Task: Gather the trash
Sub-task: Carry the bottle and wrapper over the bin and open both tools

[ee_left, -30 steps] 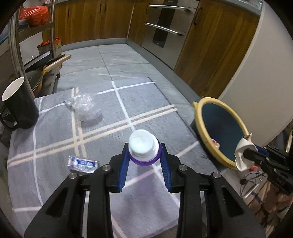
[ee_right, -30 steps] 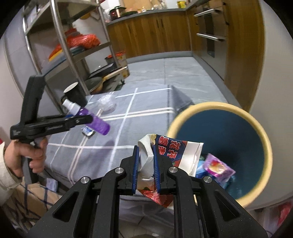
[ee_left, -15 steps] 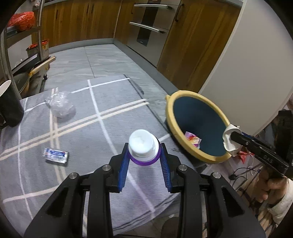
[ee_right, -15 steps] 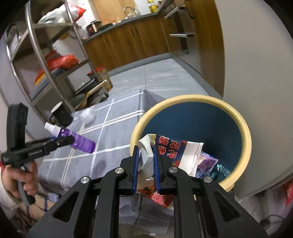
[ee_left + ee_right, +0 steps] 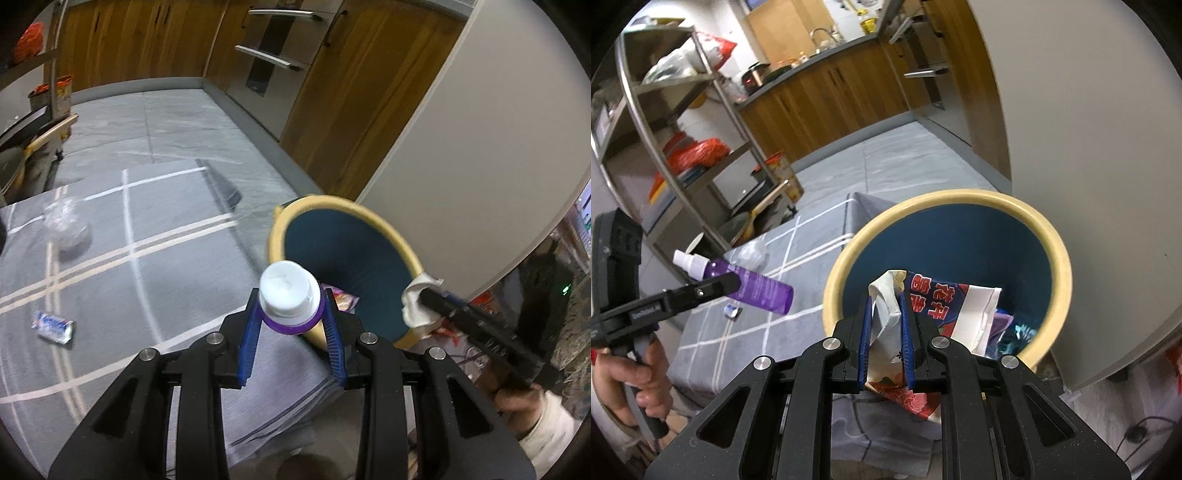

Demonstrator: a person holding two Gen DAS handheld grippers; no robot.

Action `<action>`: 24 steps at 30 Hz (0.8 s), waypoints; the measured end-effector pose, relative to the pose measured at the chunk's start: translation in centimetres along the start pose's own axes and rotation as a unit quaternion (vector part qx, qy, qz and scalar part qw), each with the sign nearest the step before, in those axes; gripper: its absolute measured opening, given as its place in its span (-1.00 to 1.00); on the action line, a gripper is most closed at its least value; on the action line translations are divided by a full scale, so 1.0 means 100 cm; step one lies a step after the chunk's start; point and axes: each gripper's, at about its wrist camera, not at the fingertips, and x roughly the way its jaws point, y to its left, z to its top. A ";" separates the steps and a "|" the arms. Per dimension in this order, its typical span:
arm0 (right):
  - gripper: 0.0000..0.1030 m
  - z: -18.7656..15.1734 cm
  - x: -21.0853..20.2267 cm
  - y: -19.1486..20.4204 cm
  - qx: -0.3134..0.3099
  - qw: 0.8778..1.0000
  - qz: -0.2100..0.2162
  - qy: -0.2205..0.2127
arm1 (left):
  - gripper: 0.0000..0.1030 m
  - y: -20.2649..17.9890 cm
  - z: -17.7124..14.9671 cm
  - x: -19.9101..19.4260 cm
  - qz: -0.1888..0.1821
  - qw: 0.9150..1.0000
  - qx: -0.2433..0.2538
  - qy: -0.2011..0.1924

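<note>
Grey checked cloth (image 5: 155, 266) covers the table. Beside it stands the round yellow-rimmed blue bin (image 5: 1054, 254), some trash inside. The left gripper (image 5: 291, 332) pinches a purple spray bottle (image 5: 290, 299) near the rim; the right gripper (image 5: 884, 336) pinches a crumpled printed wrapper (image 5: 955, 302) over it. Only the left view shows the small blue-white packet (image 5: 53, 326) and clear plastic wad (image 5: 66, 225) left far on the cloth.

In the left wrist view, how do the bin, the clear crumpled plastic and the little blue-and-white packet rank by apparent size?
1. Bin
2. Crumpled plastic
3. Packet, though it lies nearer the camera, so it really is smallest.
</note>
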 end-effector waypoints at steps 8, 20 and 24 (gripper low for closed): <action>-0.68 0.000 0.003 -0.019 0.026 1.000 -0.003 -0.002 | -0.39 -0.037 0.012 0.032 -0.012 1.000 0.014 0.007; -0.68 0.001 0.021 -0.017 0.025 1.000 -0.004 0.013 | -0.38 -0.051 -0.007 0.082 0.021 0.997 0.054 0.057; -0.68 0.001 0.030 -0.012 0.011 1.000 -0.014 0.023 | -0.38 -0.048 -0.013 0.088 0.023 0.996 0.056 0.069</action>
